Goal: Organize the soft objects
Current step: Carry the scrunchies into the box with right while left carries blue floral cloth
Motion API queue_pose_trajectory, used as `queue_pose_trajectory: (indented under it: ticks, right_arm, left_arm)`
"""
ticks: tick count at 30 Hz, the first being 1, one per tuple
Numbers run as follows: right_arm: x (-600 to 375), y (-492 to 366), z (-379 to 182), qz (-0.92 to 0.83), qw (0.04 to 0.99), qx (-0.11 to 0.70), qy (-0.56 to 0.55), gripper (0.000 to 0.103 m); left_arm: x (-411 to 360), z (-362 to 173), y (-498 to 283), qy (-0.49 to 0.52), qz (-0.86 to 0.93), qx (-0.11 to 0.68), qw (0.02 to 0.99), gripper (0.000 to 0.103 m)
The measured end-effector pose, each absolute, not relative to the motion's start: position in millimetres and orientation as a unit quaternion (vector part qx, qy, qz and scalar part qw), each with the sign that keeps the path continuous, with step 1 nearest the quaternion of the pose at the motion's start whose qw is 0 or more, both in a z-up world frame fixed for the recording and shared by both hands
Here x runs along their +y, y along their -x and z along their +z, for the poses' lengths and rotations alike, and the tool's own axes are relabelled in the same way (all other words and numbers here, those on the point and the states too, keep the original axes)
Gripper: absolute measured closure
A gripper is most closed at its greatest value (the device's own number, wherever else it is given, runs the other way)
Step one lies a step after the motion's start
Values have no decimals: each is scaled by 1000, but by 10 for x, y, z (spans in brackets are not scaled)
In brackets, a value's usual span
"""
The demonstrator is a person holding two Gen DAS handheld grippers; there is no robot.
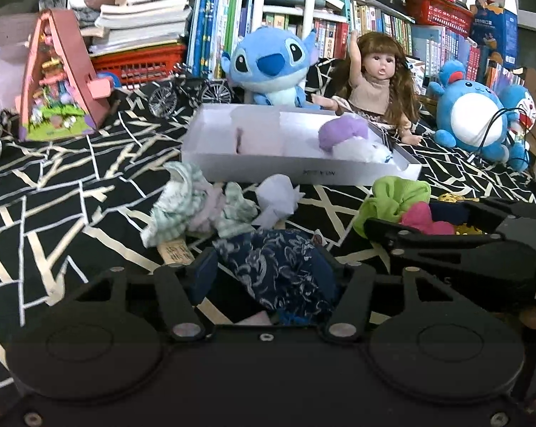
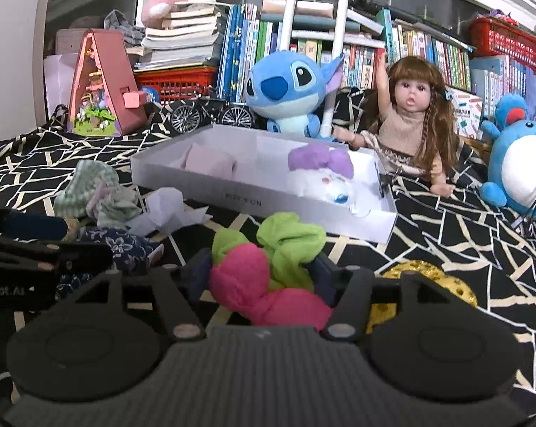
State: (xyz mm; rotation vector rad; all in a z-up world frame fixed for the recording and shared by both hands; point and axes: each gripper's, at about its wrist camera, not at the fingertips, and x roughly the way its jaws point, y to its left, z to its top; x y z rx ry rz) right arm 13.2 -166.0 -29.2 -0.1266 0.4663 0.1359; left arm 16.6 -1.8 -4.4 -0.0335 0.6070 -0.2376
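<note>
Soft scrunchies lie on the black patterned cloth point(image 1: 54, 192) before the white box point(image 1: 296, 169). Left tool point(image 1: 268, 267) points slightly down, its fingers half wide around the dark blue flowered scrunchie point(image 1: 278, 267). Just beside it, the right tool point(image 2: 264, 270) tilts down too, half wide around the pink scrunchie point(image 2: 246, 281) and green scrunchie point(image 2: 289, 238). I cannot tell if either tool squeezes.

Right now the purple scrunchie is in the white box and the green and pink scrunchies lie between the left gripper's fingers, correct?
One thing is wrong: the green scrunchie and pink scrunchie lie at the right gripper, as the right wrist view shows. The purple scrunchie is indeed in the white box.
</note>
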Motion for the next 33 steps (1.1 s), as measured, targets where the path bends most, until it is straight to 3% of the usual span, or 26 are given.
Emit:
queue_pose_trajectory:
  ticks: [2,4,7,8,10,13,18,26,33]
  right_arm:
    - [-1660,-146,-318,68,968,234,63,30]
    - [-1656,-154,-334,68,967,235,66,29]
    - [-1646,-172,-348,68,967,237,70,30]
    - [-1647,-174,-348,68,967,236,71,32]
    - [-1651,-173,-342,69,967,236,66,40]
    - [-1684,-152,-310,78,968,235,49,44]
    - [-1723,-105,-222,78,970,228,36,54]
    - [-1816,-77,31,81,976,202,7,56]
    - [-1945,-229,264,61,981,185,-9,56]
  left_arm:
    - [-23,-68,-193,25,-116,302,946,42]
    - [-27,-99,-233,36,-117,308,943,31]
    - [-30,-148,-313,58,-126,329,934,30]
    - [-22,-149,-327,67,-131,333,931,32]
    - [-38,-139,-349,71,-148,342,925,61]
    - [-68,-92,-321,67,-151,333,928,69]
    - [-75,85,-277,67,-165,311,934,71]
    - [-21,514,-393,47,-155,248,955,71]
    - [64,780,-890,63,-130,252,957,71]
